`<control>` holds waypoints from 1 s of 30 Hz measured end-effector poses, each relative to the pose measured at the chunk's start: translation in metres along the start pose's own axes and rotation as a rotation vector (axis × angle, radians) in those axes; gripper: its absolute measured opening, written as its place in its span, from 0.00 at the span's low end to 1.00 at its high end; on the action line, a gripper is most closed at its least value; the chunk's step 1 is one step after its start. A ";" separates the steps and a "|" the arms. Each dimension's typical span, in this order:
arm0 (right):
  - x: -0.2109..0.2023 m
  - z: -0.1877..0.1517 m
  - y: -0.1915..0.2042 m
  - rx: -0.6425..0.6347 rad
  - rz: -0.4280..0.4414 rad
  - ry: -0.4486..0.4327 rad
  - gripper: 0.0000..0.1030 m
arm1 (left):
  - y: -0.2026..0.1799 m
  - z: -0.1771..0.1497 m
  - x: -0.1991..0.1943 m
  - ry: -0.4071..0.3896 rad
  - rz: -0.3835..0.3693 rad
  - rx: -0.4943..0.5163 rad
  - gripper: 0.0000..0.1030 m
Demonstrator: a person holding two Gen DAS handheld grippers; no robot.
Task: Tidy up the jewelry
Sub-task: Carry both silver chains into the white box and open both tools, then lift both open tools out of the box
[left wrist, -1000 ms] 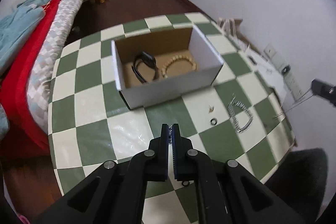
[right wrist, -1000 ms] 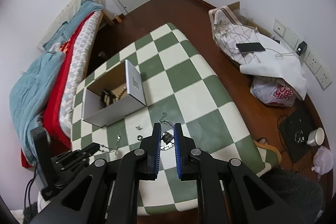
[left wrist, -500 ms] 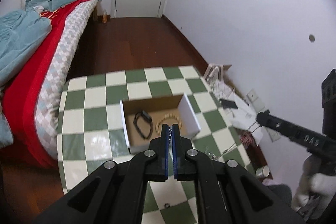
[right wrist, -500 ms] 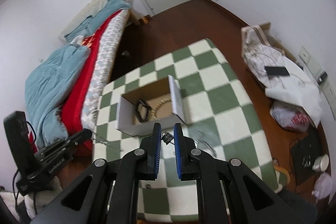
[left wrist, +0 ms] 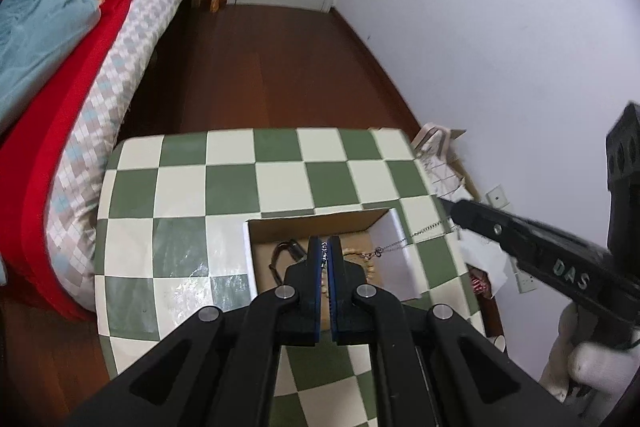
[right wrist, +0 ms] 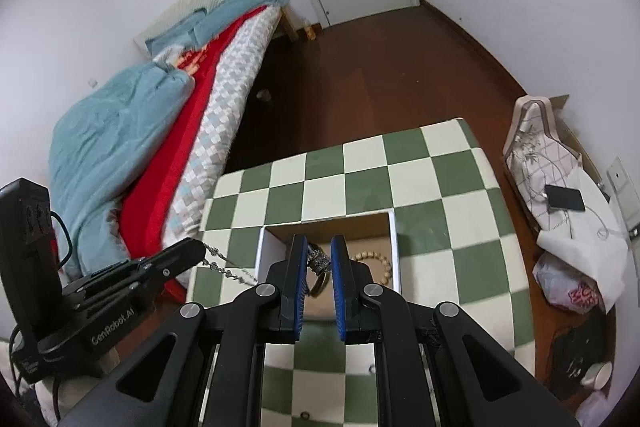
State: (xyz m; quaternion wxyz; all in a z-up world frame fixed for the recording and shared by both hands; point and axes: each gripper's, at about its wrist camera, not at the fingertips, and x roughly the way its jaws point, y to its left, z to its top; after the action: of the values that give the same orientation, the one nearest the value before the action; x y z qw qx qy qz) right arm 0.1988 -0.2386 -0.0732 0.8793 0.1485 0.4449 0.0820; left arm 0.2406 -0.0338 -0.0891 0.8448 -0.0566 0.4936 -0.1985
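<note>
Both grippers hold one silver chain stretched over the open white cardboard box (left wrist: 404, 259) (right wrist: 394, 247) on the checkered table. My left gripper (left wrist: 325, 247) is shut on one chain end; it shows in the right wrist view (right wrist: 192, 251) with the chain (right wrist: 224, 265) hanging from it. My right gripper (right wrist: 319, 247) is shut on the other end, a bunched silver clasp (right wrist: 320, 259); its tip shows in the left wrist view (left wrist: 450, 207) with the chain (left wrist: 404, 239) sagging into the box. A black band (left wrist: 282, 253) and a beaded bracelet (right wrist: 376, 261) lie inside.
The green-and-white checkered table (left wrist: 280, 179) stands beside a bed (left wrist: 60, 67) with red and blue bedding. A small ring (right wrist: 305, 415) lies on the table near my right gripper's base. A phone (right wrist: 566, 198), bags and cables lie on the floor at the right.
Both grippers have lifted the chain off the table and carried it forward over the box. The camera views rose and then came down nearer the box.
</note>
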 end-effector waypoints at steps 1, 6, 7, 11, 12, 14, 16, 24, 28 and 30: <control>0.012 0.005 0.001 -0.007 -0.010 0.016 0.12 | 0.003 0.000 0.007 0.015 0.006 -0.002 0.00; 0.060 0.021 -0.004 -0.026 -0.063 0.081 0.12 | 0.011 -0.003 0.035 0.079 0.027 -0.011 0.00; 0.069 0.024 -0.007 -0.029 -0.077 0.094 0.12 | 0.012 -0.003 0.039 0.089 0.028 -0.014 0.00; 0.092 0.029 -0.017 -0.041 -0.112 0.124 0.12 | 0.017 -0.004 0.052 0.126 0.029 -0.037 0.01; 0.095 0.030 -0.019 -0.040 -0.115 0.129 0.12 | 0.017 -0.003 0.053 0.133 0.033 -0.044 0.02; 0.103 0.032 -0.023 -0.036 -0.117 0.154 0.12 | 0.018 -0.003 0.053 0.136 0.055 -0.062 0.04; 0.108 0.035 -0.026 -0.025 -0.117 0.177 0.13 | 0.019 -0.001 0.051 0.128 0.068 -0.075 0.05; 0.100 0.034 -0.034 -0.013 -0.127 0.198 0.60 | 0.022 0.004 0.026 0.035 0.216 -0.088 0.86; 0.092 0.021 -0.034 -0.048 -0.192 0.204 0.88 | 0.022 0.000 0.015 -0.015 0.289 -0.068 0.90; 0.090 0.010 -0.033 -0.068 -0.232 0.209 0.91 | 0.020 -0.006 0.015 -0.010 0.327 -0.046 1.00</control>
State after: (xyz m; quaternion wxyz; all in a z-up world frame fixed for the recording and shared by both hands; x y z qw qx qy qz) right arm 0.2607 -0.2473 -0.1469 0.8365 0.0570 0.5450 0.0098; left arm 0.2476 -0.0207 -0.1104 0.8667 0.0043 0.4966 -0.0467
